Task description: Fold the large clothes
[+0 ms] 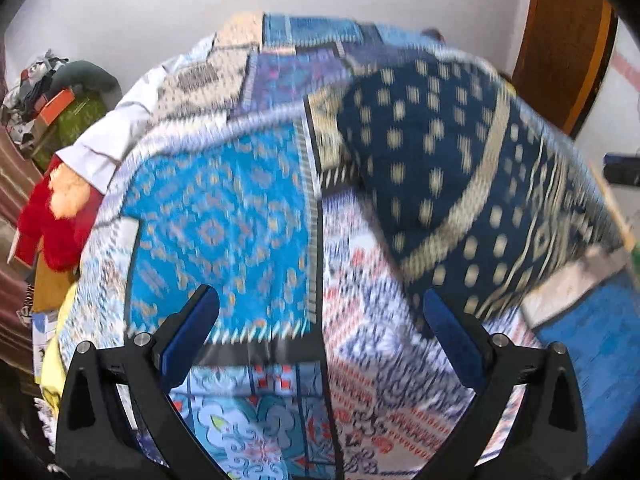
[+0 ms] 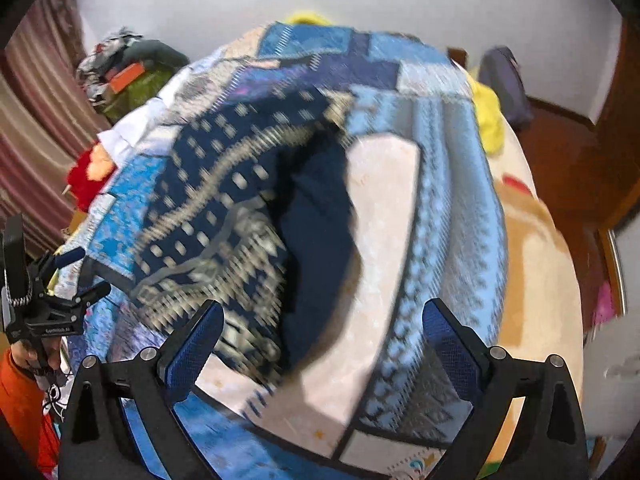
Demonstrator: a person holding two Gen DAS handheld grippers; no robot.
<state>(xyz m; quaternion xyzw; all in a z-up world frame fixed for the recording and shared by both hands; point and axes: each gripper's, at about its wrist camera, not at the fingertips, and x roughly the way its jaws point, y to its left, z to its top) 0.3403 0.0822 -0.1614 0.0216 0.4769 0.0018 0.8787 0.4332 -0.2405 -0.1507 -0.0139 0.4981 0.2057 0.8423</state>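
Blue mesh-textured pads on black angular fingers of the left gripper [image 1: 320, 320], jaws spread wide and holding nothing, poised above a patchwork bedspread [image 1: 224, 216] of turquoise, pale blue and red-and-white printed squares with dark borders. Draped over the right part of that spread, a navy garment [image 1: 452, 184] woven with cream dots and a curving cream band, rumpled and blurred, its hem edge reaching down close to the right-hand finger. Likewise wide apart and empty, the right gripper [image 2: 322, 328], hovering just above the same navy garment [image 2: 224, 216], here folded back to show a plain dark lining beside a pale peach panel of the bedspread [image 2: 448, 184]. Visible at far left of the right wrist view, the left gripper [image 2: 70, 276] over the bed edge. Heaped along the bed's left side, a red fluffy item [image 1: 52, 224] and a white cloth [image 1: 108, 148]; at the right, yellow fabric [image 2: 488, 116]. Behind, a plain white wall [image 1: 120, 8].
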